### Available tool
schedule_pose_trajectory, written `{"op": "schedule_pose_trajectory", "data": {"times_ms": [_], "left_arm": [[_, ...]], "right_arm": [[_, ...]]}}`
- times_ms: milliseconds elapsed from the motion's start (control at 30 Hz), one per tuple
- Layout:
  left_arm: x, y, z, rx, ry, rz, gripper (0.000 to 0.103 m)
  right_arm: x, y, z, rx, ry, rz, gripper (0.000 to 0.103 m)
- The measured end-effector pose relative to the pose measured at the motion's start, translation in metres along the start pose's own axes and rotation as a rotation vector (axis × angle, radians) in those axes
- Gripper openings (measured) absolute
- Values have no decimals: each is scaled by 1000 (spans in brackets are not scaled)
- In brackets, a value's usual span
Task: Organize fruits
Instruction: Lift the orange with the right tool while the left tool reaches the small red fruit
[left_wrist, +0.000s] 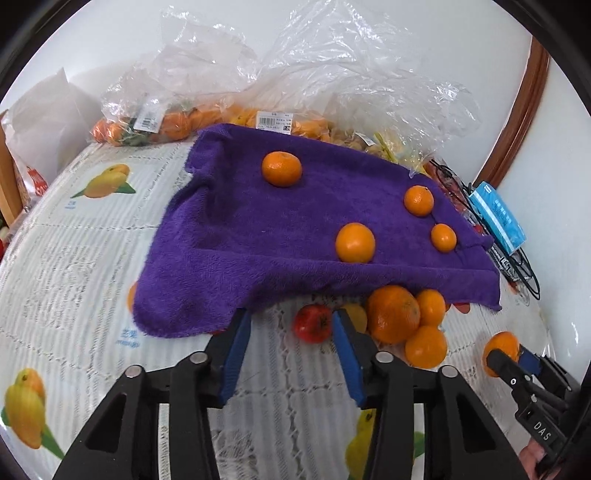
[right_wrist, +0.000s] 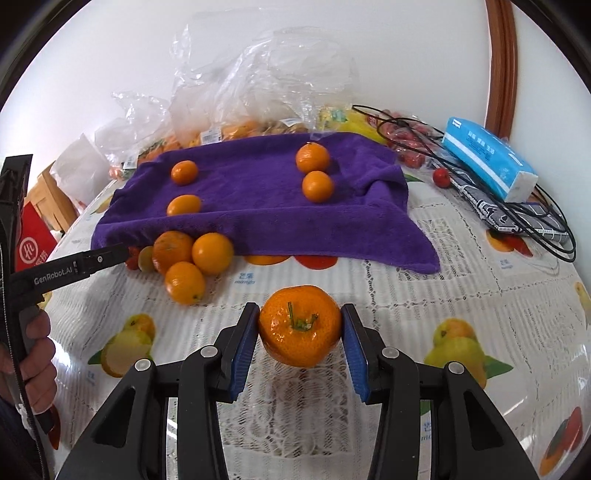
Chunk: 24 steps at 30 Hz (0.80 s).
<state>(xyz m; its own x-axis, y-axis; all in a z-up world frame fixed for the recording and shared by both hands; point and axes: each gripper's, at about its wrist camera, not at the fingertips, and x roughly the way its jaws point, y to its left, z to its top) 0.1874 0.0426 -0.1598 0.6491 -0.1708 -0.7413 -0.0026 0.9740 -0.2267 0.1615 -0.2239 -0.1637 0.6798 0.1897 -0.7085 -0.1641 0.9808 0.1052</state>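
Observation:
A purple towel (left_wrist: 258, 229) (right_wrist: 258, 206) lies on the table with several oranges on it, such as one at the middle (left_wrist: 355, 242). A cluster of oranges (left_wrist: 393, 314) (right_wrist: 184, 258) and a small red fruit (left_wrist: 313, 323) lie at the towel's front edge. My left gripper (left_wrist: 291, 321) is open and empty, just in front of the red fruit. My right gripper (right_wrist: 300, 323) is shut on a stemmed orange (right_wrist: 300, 325) above the tablecloth; it also shows in the left wrist view (left_wrist: 513, 354).
Clear plastic bags of fruit (left_wrist: 177, 118) (right_wrist: 229, 122) stand behind the towel. A blue tissue pack (right_wrist: 487, 158) (left_wrist: 496, 218), black cables (right_wrist: 517, 221) and small red fruits (right_wrist: 441, 177) lie at the right. The tablecloth (right_wrist: 443, 295) has fruit prints.

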Motion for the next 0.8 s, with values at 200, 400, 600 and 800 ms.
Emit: {"op": "schedule_pose_trajectory", "data": {"times_ms": [200,400,600,800], "left_arm": [[8,-8,-1,19,8,4,34],[14,-10,3,30,22,24,33],[14,-17,-1,89,12,60,32],[14,-20,-1,108,11,81,28]], "right_arm": [[6,0,0,2,2,21,45],[12,2,-1,8,11,41,45],[14,3,1,4,7,47,45],[20,4,1,7,38,54,46]]}}
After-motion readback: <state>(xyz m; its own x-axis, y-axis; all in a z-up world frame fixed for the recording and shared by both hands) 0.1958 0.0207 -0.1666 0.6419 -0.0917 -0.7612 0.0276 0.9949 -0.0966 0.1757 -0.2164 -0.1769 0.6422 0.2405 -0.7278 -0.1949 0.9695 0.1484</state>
